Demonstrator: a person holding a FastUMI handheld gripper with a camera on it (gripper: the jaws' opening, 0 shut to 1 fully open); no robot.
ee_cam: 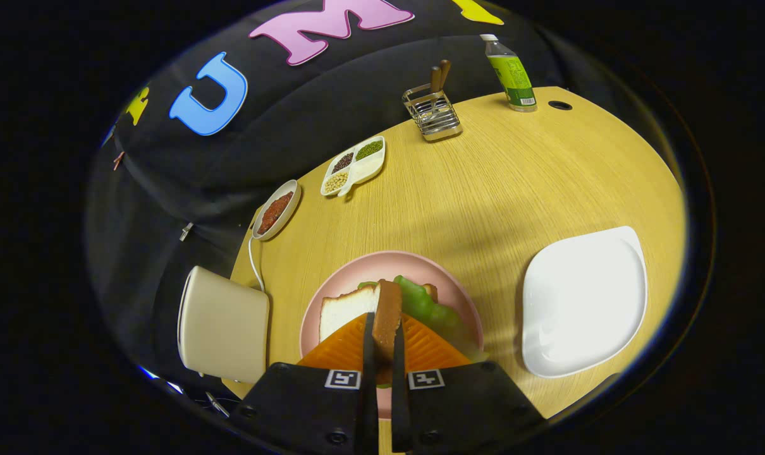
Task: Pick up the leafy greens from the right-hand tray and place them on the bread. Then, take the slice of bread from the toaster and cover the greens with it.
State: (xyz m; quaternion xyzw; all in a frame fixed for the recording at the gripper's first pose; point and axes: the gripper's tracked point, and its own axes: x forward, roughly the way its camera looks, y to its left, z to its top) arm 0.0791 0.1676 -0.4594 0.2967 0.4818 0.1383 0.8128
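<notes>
A slice of bread (387,313) is pinched edge-on between both fingers of the gripper (383,354), so the jaws are clamped on it with barely a gap. It's held upright right over the pink plate (332,284), where the leafy greens (428,304) are already laid on the bottom bread (346,309). Looks like it's carried on edge because that's how it would've been gripped out of the toaster (224,325), which sits just left of the plate at the tabletop's near-left edge. It'll probably need tipping flat before being let go. The gripper is angled down steeply over the plate. To the right, the white tray (585,303) is left bare. Further back, near the far edge of the table (496,183), a utensil rack (432,114) and a bottle (512,74) can be seen.
</notes>
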